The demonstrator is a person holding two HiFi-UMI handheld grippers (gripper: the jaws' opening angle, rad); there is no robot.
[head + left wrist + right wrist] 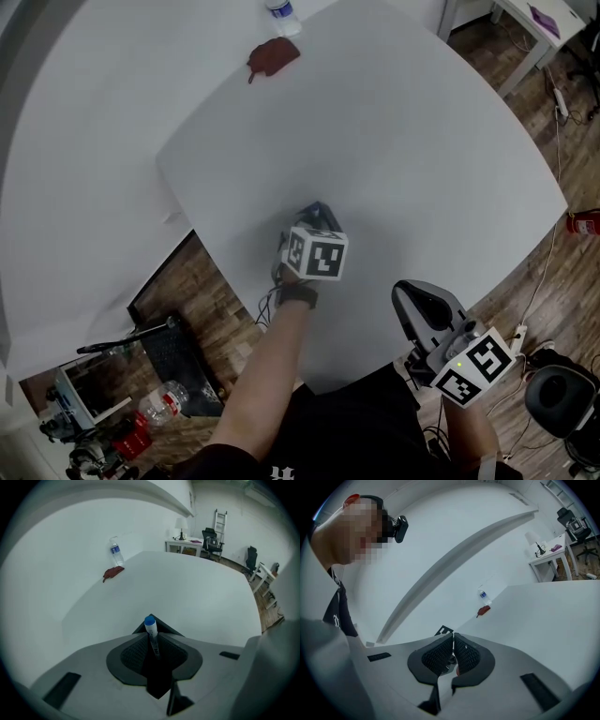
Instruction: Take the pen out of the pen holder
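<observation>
A pen with a blue cap (150,626) stands upright between the pads of my left gripper (153,638), which is shut on it. Just behind the jaws shows the dark corner of the pen holder (169,629). The pen's lower part is hidden by the pads. In the head view the left gripper (311,234) sits over the dark pen holder (322,215) near the middle of the white table (403,141). My right gripper (418,302) hangs at the table's near edge, shut with nothing between its pads (440,654).
A water bottle (281,13) and a red-brown cloth (273,56) lie at the table's far edge. Left of the table, on the wood floor, are a black bag (178,361) and a plastic bottle (164,403). A white desk (539,23) stands far right.
</observation>
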